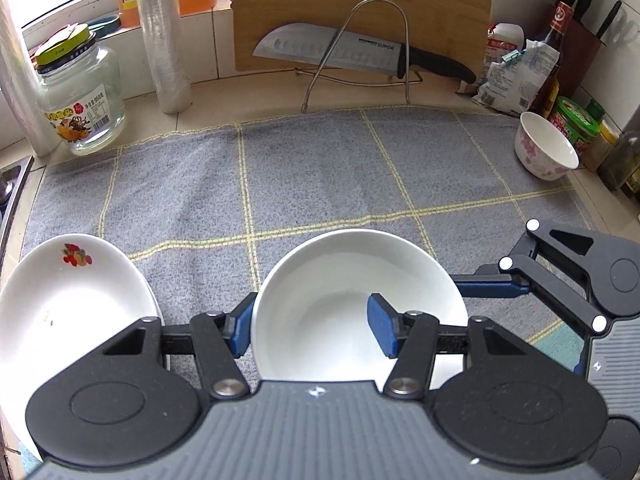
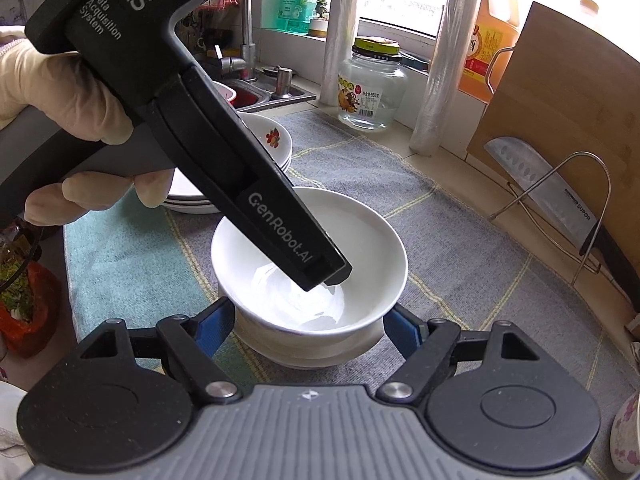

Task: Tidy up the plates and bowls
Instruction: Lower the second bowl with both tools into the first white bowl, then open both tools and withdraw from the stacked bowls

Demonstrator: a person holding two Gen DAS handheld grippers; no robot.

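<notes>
A plain white bowl [image 1: 320,280] sits nested in a second white bowl [image 2: 304,350] on the grey checked cloth [image 1: 320,168]. My left gripper [image 1: 311,328] is shut on the upper bowl's left wall, with one pad outside the rim and the other inside. In the right wrist view its tip [image 2: 328,276] reaches down into that bowl [image 2: 360,240]. My right gripper [image 2: 310,330] is shut on the lower bowl, a blue pad against each side. A stack of white plates [image 1: 76,304] with a fruit print lies to the left. A pink-flowered bowl [image 1: 546,152] stands at the far right.
A knife [image 1: 340,54] rests on a wire rack against a wooden board [image 1: 360,0] at the back. A glass jar [image 1: 80,104] and film rolls [image 1: 164,40] stand back left. Bottles and packets [image 1: 560,80] crowd the right edge. A sink [image 2: 256,92] lies beyond the plates.
</notes>
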